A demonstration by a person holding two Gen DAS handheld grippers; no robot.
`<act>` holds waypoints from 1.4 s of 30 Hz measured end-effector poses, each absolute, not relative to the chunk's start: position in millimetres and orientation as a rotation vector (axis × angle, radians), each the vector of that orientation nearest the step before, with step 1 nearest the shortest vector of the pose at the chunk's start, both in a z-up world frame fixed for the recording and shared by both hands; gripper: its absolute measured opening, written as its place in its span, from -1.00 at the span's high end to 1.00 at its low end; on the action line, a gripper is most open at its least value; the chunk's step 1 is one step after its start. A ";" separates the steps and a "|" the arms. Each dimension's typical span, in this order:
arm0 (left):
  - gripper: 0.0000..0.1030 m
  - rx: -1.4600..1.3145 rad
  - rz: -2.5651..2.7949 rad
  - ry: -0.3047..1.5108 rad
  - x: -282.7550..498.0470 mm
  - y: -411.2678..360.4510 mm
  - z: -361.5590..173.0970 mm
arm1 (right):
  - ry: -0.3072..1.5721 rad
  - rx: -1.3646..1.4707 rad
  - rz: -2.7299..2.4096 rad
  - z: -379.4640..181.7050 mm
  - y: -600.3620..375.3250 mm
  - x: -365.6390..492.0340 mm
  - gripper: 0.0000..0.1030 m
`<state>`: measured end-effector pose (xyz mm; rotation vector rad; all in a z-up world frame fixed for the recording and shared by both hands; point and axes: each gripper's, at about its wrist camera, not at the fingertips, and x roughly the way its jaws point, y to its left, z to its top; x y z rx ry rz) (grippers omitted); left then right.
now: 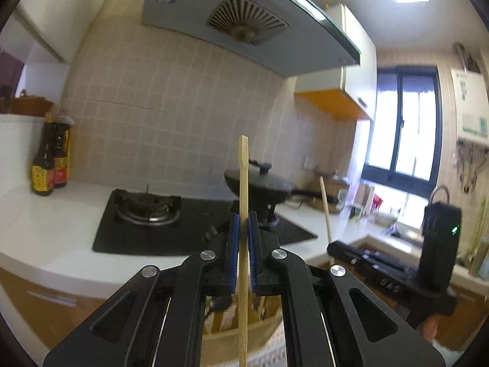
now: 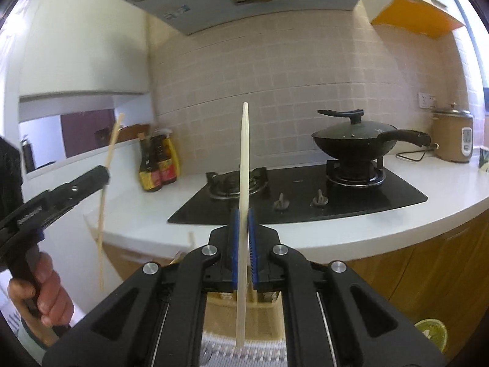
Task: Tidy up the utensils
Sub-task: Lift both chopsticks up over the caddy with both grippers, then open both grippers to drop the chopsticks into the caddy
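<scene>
A tiled kitchen: white counter, black gas hob, lidded wok at right of the right view. The left gripper is clamped on a bamboo chopstick, upright at frame centre; the right gripper pinches a paler chopstick likewise. Held mid-shaft and vertical, probably for dropping into the wooden holder showing below the jaws.

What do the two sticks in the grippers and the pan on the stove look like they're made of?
Left stick: likely bamboo, tan, matte, squared end. Right stick: paler, smooth, maybe light wood or plastic; unclear. Pan: dark metal, probably nonstick-coated, with a glassy lid.
</scene>
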<state>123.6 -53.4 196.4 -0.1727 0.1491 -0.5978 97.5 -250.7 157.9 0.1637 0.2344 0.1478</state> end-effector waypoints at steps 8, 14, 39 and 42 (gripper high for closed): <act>0.93 -0.234 -0.561 0.115 170.5 -52.2 171.1 | 0.192 0.221 0.081 133.8 -259.7 142.8 0.91; 0.93 -0.232 -0.490 0.105 189.5 -55.6 143.2 | 0.060 0.222 -0.019 120.2 -254.4 140.4 0.91; 0.70 -0.230 -0.387 0.099 192.8 -59.0 97.4 | 0.098 0.121 -0.043 65.5 -228.7 147.2 0.73; 0.56 -0.258 -0.404 0.121 186.0 -52.2 99.0 | 0.121 0.122 -0.031 69.2 -235.9 128.1 0.52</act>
